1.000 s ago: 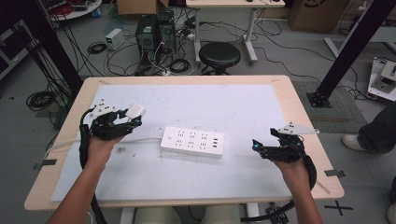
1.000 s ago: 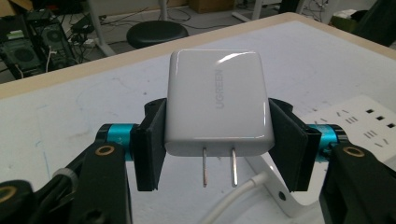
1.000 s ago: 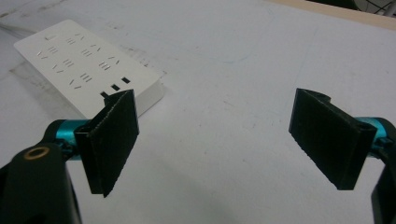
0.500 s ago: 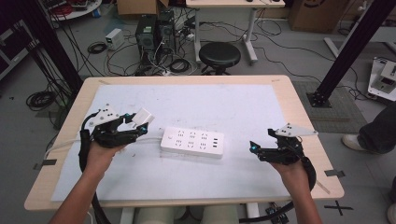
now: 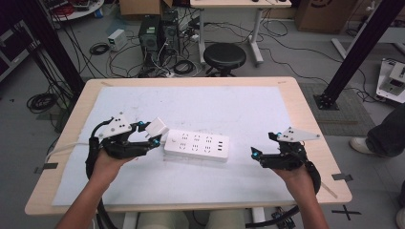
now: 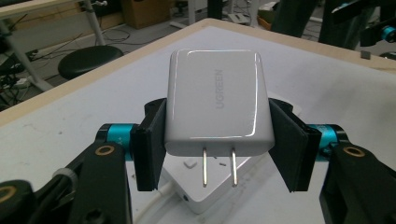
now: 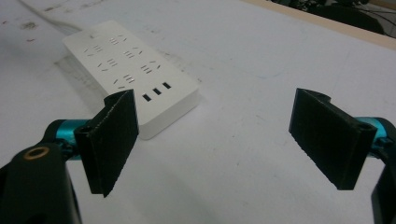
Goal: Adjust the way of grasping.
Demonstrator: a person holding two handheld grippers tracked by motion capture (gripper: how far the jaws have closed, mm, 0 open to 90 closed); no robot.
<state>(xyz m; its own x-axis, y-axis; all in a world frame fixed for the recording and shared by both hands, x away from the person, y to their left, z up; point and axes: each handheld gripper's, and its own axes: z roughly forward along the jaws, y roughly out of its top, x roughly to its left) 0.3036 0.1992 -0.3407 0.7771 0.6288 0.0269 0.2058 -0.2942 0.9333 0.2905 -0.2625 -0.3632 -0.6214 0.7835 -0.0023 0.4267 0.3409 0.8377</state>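
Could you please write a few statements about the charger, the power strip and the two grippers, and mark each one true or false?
1. The left gripper clamps a white charger. True.
2. The charger's two prongs sit fully inside the power strip. False: they are bare, above the strip's end.
3. The right gripper holds the power strip. False: its jaws stand open and empty, apart from the strip.
4. The power strip lies flat on the white mat. True.
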